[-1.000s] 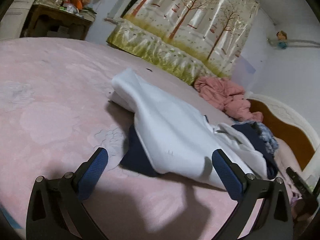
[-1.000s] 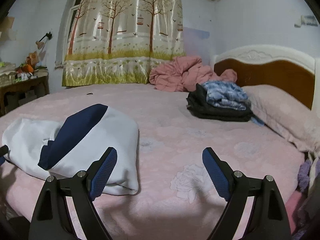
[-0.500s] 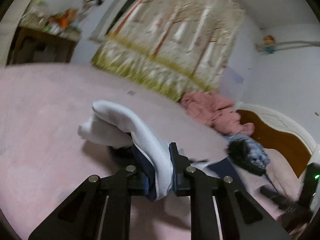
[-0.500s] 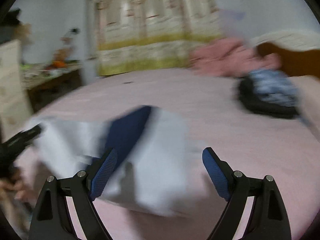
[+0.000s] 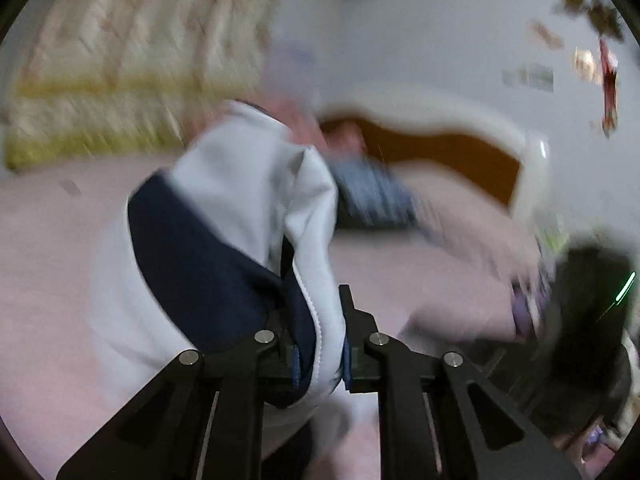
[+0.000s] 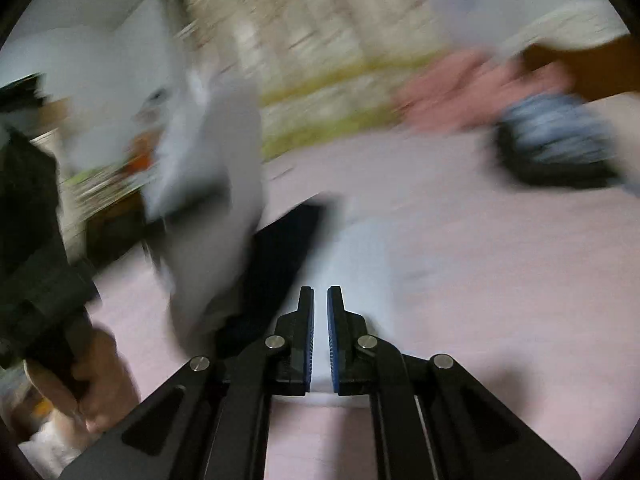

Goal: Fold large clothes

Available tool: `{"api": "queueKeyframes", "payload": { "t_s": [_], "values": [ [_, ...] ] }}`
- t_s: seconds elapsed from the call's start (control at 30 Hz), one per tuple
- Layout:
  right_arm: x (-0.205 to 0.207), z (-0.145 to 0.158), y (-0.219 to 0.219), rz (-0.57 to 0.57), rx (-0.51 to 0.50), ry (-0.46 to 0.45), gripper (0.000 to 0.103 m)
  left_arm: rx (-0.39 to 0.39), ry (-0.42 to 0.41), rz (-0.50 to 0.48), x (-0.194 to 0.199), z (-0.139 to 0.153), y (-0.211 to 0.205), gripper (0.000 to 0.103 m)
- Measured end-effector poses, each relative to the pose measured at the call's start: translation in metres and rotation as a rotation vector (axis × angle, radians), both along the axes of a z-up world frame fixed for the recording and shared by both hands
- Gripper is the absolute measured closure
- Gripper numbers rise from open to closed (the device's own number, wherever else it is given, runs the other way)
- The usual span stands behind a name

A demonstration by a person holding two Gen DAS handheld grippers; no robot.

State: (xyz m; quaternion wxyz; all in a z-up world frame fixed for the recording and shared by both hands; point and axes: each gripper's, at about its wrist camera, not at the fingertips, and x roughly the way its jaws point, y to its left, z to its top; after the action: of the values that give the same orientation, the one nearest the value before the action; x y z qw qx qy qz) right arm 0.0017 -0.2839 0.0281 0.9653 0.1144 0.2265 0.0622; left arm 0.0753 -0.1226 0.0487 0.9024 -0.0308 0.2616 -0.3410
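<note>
Now the left hand-held gripper is pinching the white and dark blue top. Its two black fingers press on a thick fold of the cloth, with the white edge and a zip line squeezed between the blue pads. From the grip the top rises in a bunch, lifted off the pink bed, white on the outside and dark blue on the inside.

From the right wrist view, the right hand-held gripper has its jaws pressed almost together; they have just been closing. Only a thin gap shows between the blue pads, and pale white cloth shows in that gap. The picture is too blurred to tell if the pads truly grip that cloth. In this view the top stands tall on the left side, white with a dark blue strip beside it. Low at the left edge, a person's hand holds the other black tool.

Far back on the bed lies a pile of dark and blue clothes, next to a pink blanket. A brown and white headboard stands behind them. Both pictures are smeared.
</note>
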Motion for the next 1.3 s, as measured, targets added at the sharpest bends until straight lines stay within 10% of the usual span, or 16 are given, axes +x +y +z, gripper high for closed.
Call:
{"api": "queueKeyframes", "payload": {
  "t_s": [0.13, 0.23, 0.53, 0.73, 1.03, 1.3],
  "values": [
    [-0.005, -0.001, -0.046, -0.116, -0.053, 0.04, 0.095, 0.098, 0.007, -0.026, -0.005, -0.037, -0.019, 0.091],
    [-0.004, -0.003, -0.059, -0.138, -0.057, 0.059, 0.095, 0.026, 0.068, -0.066, -0.008, -0.031, -0.007, 0.09],
    [0.021, 0.001, -0.001, -0.032, -0.084, 0.039, 0.095, 0.092, 0.012, -0.036, -0.027, -0.023, -0.016, 0.069],
    [-0.003, 0.003, 0.003, -0.063, -0.114, 0.029, 0.095, 0.094, -0.21, 0.024, -0.072, 0.004, -0.007, 0.065],
    [-0.012, 0.015, -0.004, -0.111, -0.081, -0.001, 0.095, 0.042, -0.358, 0.201, -0.082, 0.041, 0.031, 0.025],
    [-0.005, 0.031, 0.02, -0.059, -0.109, -0.044, 0.095, 0.078, -0.298, 0.403, -0.04, 0.025, 0.083, 0.003]
  ]
}}
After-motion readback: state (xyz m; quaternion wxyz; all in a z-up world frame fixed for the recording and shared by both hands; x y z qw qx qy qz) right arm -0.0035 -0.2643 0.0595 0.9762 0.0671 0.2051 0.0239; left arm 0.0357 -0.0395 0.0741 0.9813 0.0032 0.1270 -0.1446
